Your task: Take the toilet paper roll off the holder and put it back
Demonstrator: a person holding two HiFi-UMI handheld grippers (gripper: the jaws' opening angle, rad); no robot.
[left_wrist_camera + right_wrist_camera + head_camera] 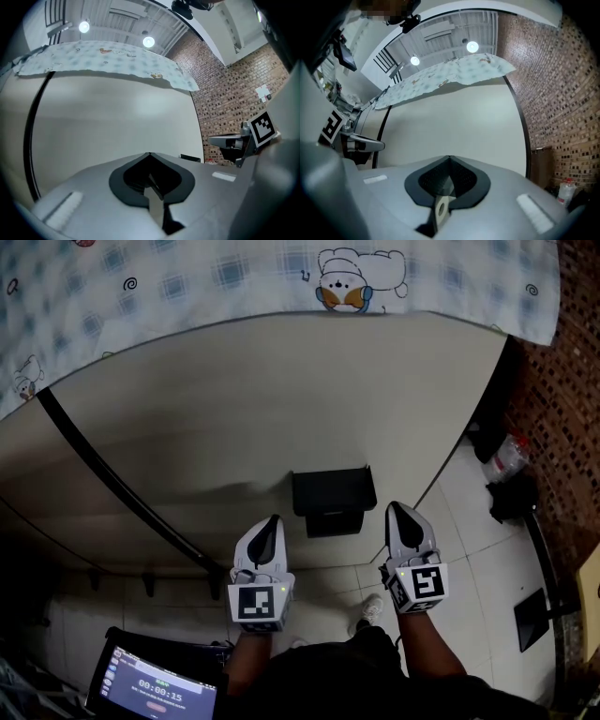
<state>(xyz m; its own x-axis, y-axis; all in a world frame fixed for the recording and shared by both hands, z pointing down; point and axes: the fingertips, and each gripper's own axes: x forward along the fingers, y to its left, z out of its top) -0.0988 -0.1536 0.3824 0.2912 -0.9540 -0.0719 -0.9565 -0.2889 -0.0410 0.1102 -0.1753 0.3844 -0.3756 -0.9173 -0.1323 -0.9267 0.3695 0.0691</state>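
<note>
A black holder is fixed low on the pale wall panel, straight ahead of me. I see no toilet paper roll in any view. My left gripper points up at the panel just left of the holder, jaws shut with nothing between them. My right gripper stands just right of the holder, also shut and empty. In the left gripper view the closed jaws face the bare panel, with the right gripper off to the side. The right gripper view shows its closed jaws and the left gripper.
A patterned cloth hangs over the panel's top. A black strip runs diagonally down its left part. A brick wall and a plastic bottle are at the right. A screen with a timer sits at bottom left.
</note>
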